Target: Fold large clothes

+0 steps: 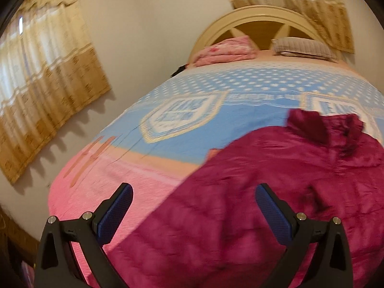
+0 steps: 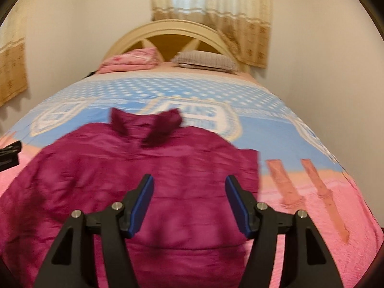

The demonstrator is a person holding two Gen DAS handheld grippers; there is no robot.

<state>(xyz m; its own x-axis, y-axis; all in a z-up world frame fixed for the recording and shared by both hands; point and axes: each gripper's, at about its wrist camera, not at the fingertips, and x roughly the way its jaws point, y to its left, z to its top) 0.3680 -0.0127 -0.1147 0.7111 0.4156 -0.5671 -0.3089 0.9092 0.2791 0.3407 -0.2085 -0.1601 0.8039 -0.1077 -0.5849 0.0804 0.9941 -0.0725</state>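
A large magenta fleece jacket (image 1: 276, 192) (image 2: 144, 168) lies spread on the bed, collar toward the headboard. My left gripper (image 1: 194, 192) hangs open above the jacket's left side, nothing between its blue pads (image 1: 117, 211). My right gripper (image 2: 189, 184) is open too, over the jacket's lower middle, its pads (image 2: 141, 201) clear of the cloth. The left gripper's black tip (image 2: 9, 153) shows at the left edge of the right wrist view.
The bed (image 1: 120, 168) carries a pink and blue patterned cover (image 2: 300, 192). A folded pink blanket (image 1: 225, 50) and a grey pillow (image 1: 304, 46) lie by the cream headboard (image 2: 168, 31). Curtains (image 1: 43, 84) hang on the left wall and behind the headboard.
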